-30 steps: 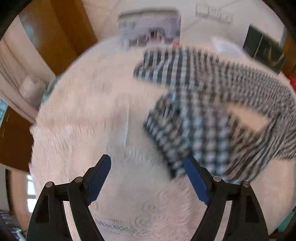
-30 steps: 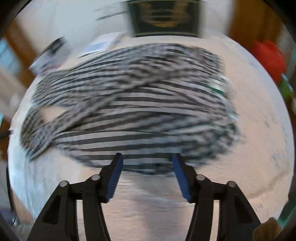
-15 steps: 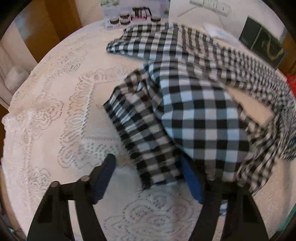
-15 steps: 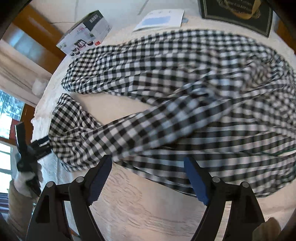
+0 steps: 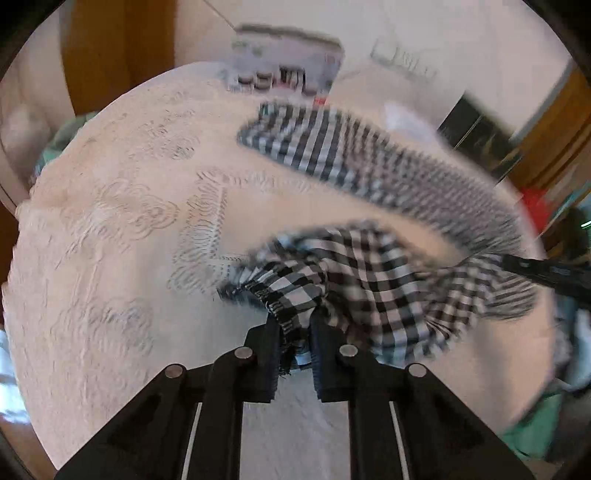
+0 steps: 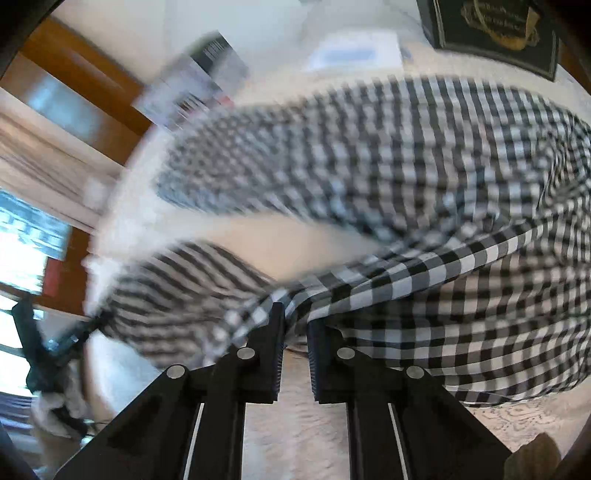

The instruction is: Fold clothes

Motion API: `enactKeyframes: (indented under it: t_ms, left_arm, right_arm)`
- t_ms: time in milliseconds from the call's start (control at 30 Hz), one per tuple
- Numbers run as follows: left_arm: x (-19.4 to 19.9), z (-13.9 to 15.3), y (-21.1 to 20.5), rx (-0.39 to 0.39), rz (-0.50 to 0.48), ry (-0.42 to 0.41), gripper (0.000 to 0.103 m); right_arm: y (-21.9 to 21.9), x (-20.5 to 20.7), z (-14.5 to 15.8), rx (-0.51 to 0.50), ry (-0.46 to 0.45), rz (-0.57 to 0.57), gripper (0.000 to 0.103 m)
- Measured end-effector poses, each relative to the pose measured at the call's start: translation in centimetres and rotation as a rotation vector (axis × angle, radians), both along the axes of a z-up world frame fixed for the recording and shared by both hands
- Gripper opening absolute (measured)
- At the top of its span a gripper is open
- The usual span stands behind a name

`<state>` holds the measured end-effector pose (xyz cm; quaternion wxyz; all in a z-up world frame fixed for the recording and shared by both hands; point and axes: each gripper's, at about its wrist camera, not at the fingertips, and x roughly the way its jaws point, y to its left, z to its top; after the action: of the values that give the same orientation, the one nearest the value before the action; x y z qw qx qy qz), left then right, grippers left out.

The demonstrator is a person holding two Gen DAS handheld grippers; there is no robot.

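Round bench (image 5: 110, 229) under a cream lace cloth; pale wall (image 5: 461, 33) at upper right; wooden panelling (image 5: 122, 55) at upper left. In the right wrist view, a bright window (image 6: 22, 251) at far left.

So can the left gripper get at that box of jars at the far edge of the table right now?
Probably not as things stand: the left gripper has just closed on the checked shirt, and the box of jars sits well beyond it across the lace tablecloth. It would have to let go first.
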<state>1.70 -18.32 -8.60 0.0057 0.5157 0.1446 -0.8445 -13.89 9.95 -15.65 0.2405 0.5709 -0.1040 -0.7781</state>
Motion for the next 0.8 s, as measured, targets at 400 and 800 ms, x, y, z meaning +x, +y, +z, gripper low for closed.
enactKeyframes:
  t_ms: [400, 800]
  left_arm:
    - [-8.0, -1.8, -15.7, -0.010, 0.348, -0.058, 0.062]
    - [-6.8, -8.5, -9.3, -0.195, 0.101, -0.126, 0.078]
  right_arm:
    - [-3.1, -10.7, 2.5, -0.076, 0.040, -0.022, 0.036]
    - [22.1, 0.6, 1.0, 0.125, 0.037, -0.518, 0.075]
